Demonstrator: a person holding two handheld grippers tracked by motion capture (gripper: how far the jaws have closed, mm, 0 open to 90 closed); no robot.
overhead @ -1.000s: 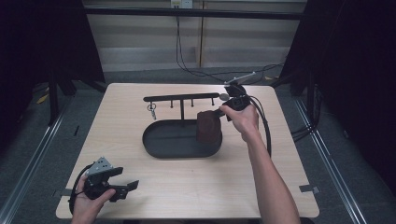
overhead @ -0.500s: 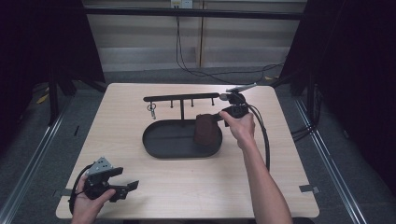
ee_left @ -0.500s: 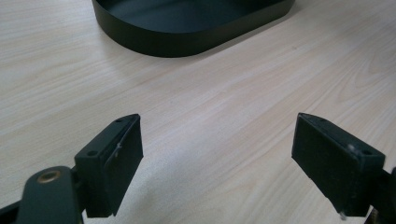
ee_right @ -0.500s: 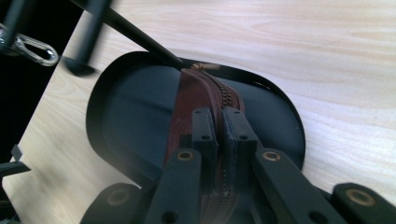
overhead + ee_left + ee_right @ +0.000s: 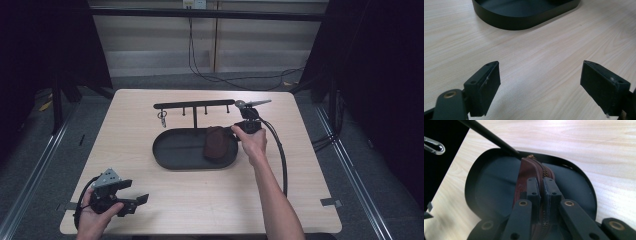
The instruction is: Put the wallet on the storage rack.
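A brown zippered pouch stands on edge over the right end of a black oval tray. My right gripper is shut on it from the right. In the right gripper view the two jaws pinch the pouch along its zipper, with the tray floor below; I cannot tell whether the pouch touches the floor. My left gripper lies in a hand at the table's near left corner, open. Its jaws stand wide apart over bare wood, facing the tray.
A black hook rack stands just behind the tray, with a key ring hanging near its left end. Its bar and a metal clip show in the right gripper view. The right gripper's cable loops over the table's right side.
My right hand has come down and slightly left, lowering the pouch towards the tray. The left hand and its gripper have stayed put.
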